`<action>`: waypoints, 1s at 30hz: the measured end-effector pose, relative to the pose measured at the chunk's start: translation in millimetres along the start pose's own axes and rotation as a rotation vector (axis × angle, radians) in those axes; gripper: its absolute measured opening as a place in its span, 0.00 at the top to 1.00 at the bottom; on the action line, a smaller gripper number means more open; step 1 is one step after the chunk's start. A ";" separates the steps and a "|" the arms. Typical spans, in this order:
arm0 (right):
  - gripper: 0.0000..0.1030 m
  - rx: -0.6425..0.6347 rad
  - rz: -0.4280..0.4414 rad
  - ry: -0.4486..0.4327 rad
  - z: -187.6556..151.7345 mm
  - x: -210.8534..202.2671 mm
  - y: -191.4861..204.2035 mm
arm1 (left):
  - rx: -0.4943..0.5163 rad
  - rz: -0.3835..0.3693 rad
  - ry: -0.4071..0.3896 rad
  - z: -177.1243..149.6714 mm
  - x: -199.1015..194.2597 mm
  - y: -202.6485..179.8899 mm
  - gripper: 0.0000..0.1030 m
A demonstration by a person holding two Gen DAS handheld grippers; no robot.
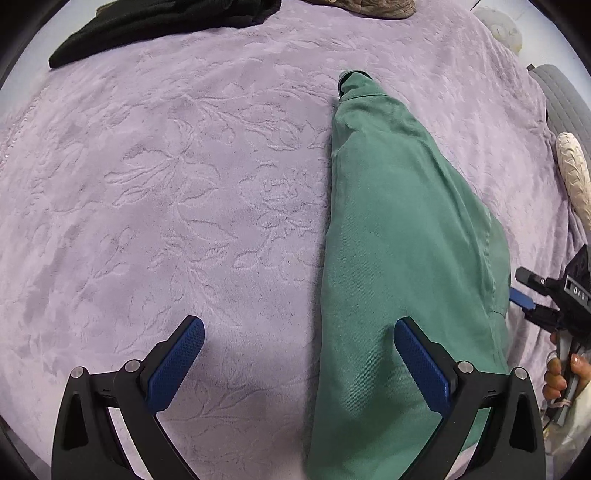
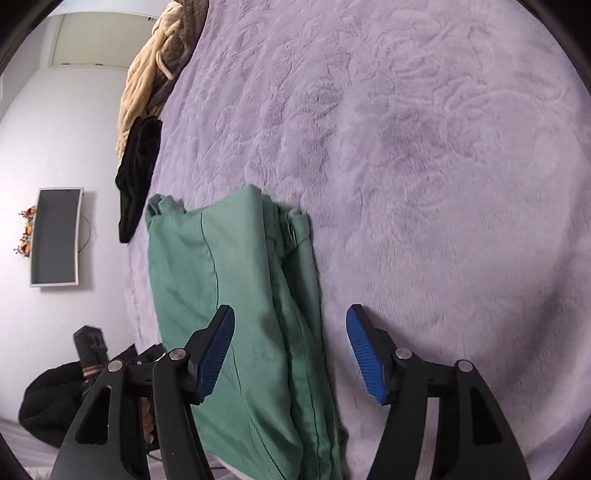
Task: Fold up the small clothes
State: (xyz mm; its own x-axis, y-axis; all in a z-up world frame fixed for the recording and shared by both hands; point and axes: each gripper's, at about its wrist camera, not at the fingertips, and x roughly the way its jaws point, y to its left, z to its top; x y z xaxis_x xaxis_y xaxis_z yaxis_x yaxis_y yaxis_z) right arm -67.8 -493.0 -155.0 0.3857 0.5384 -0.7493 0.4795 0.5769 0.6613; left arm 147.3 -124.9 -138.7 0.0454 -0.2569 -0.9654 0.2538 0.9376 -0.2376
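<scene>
A green pair of small trousers [image 1: 399,236] lies folded lengthwise on the lilac bedspread [image 1: 166,184]. It also shows in the right wrist view [image 2: 240,295], with its waistband end far from the camera. My left gripper [image 1: 299,332] is open and empty, its right finger over the garment's near left edge and its left finger over bare blanket. My right gripper [image 2: 290,325] is open and empty, hovering over the garment's right edge. The right gripper also shows at the right rim of the left wrist view [image 1: 546,295], held by a hand.
A black garment [image 1: 159,26] lies at the far edge of the bed, also seen in the right wrist view [image 2: 136,177]. A beige and brown pile [image 2: 159,62] lies beyond it. A cream cushion [image 1: 574,173] and a grey quilted object [image 1: 561,99] sit at the right.
</scene>
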 end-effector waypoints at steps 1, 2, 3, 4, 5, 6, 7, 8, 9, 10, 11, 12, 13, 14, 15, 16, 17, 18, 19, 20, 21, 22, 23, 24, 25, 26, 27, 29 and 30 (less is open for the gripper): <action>0.32 0.007 0.017 0.011 -3.1 1.6 -3.4 | -0.002 -0.027 0.027 1.7 5.2 1.9 0.00; 0.32 0.015 0.035 0.022 -6.1 3.6 -7.7 | -0.003 -0.059 0.060 0.7 10.8 3.5 0.00; 0.32 0.024 0.055 0.031 -8.3 6.6 -10.8 | -0.004 -0.085 0.092 0.8 17.2 4.2 0.00; 0.31 0.032 0.075 0.040 -9.3 10.1 -12.7 | -0.003 -0.107 0.117 -0.7 22.4 4.3 0.00; 0.31 0.041 0.097 0.055 -10.4 14.8 -14.8 | -0.001 -0.133 0.138 -2.1 27.6 3.5 0.00; 0.31 0.044 0.109 0.066 -10.6 18.9 -15.4 | -0.001 -0.165 0.158 -3.7 33.0 1.6 0.00; 0.31 0.040 0.117 0.080 -10.2 23.8 -14.6 | -0.002 -0.188 0.172 -5.2 36.9 -0.5 0.00; 0.30 0.032 0.117 0.095 -9.8 28.3 -12.9 | -0.001 -0.207 0.183 -7.6 40.0 -2.8 0.00; 0.30 0.022 0.113 0.110 -8.1 33.9 -10.5 | 0.002 -0.223 0.196 -10.5 43.1 -6.1 0.00; 0.30 0.015 0.112 0.123 -6.5 39.2 -8.8 | 0.008 -0.233 0.205 -12.8 45.4 -9.4 0.00; 0.30 0.009 0.120 0.137 -3.6 45.5 -6.7 | 0.018 -0.238 0.212 -15.3 48.2 -13.8 0.00; 0.30 0.008 0.136 0.149 -1.2 51.6 -5.5 | 0.034 -0.239 0.220 -16.3 52.8 -21.2 0.00; 0.30 0.010 0.145 0.158 0.9 57.6 -4.4 | 0.048 -0.237 0.225 -17.9 56.0 -26.2 0.00; 0.28 0.010 0.153 0.163 2.0 63.3 -2.9 | 0.062 -0.237 0.233 -18.4 59.6 -31.7 0.00; 0.25 0.010 0.161 0.162 3.3 68.7 -1.0 | 0.075 -0.238 0.243 -20.4 64.0 -37.4 0.00; 0.20 0.010 0.169 0.156 3.6 72.2 0.6 | 0.086 -0.233 0.251 -21.2 68.1 -42.8 0.00; 0.18 0.012 0.174 0.148 3.7 75.5 3.0 | 0.100 -0.224 0.255 -22.2 70.7 -48.4 0.00; 0.15 0.015 0.172 0.143 3.6 76.8 4.8 | 0.117 -0.213 0.254 -24.8 71.4 -52.9 0.00; 0.14 0.019 0.166 0.138 3.3 78.0 6.3 | 0.132 -0.200 0.250 -28.5 70.7 -55.9 0.00; 0.14 0.023 0.160 0.135 3.6 78.6 7.5 | 0.143 -0.186 0.244 -31.4 70.3 -59.0 0.00; 0.14 0.027 0.155 0.132 3.3 78.3 8.8 | 0.151 -0.171 0.240 -34.6 70.6 -62.4 0.00; 0.22 0.031 0.142 0.129 2.5 77.3 10.2 | 0.152 -0.164 0.238 -36.6 70.9 -64.6 0.00; 0.33 0.035 0.128 0.131 1.1 77.3 11.2 | 0.150 -0.158 0.236 -37.8 70.0 -66.4 0.00; 0.54 0.043 0.131 0.136 0.5 77.3 10.5 | 0.146 -0.155 0.230 -38.4 69.0 -69.7 0.01; 0.61 0.053 0.153 0.129 -2.3 74.9 9.3 | 0.147 -0.153 0.221 -38.8 66.3 -72.0 0.08; 0.65 0.056 0.180 0.122 -3.9 72.5 11.3 | 0.151 -0.146 0.210 -39.2 63.3 -75.4 0.12; 0.69 0.056 0.210 0.114 -6.1 69.3 14.7 | 0.157 -0.141 0.199 -40.1 58.8 -76.9 0.22; 0.73 0.051 0.259 0.098 -10.5 62.7 23.6 | 0.167 -0.148 0.183 -40.8 49.1 -76.6 0.36; 0.74 0.045 0.285 0.091 -12.8 59.3 29.1 | 0.164 -0.164 0.176 -40.5 43.1 -73.8 0.45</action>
State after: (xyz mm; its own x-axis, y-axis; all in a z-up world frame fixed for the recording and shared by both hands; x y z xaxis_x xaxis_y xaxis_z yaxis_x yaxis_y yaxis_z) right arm -41.0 -436.4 -179.7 0.4382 0.7289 -0.5260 0.3976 0.3676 0.8407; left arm 91.4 -195.7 -167.1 -0.1738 -0.3438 -0.9228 0.3972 0.8330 -0.3851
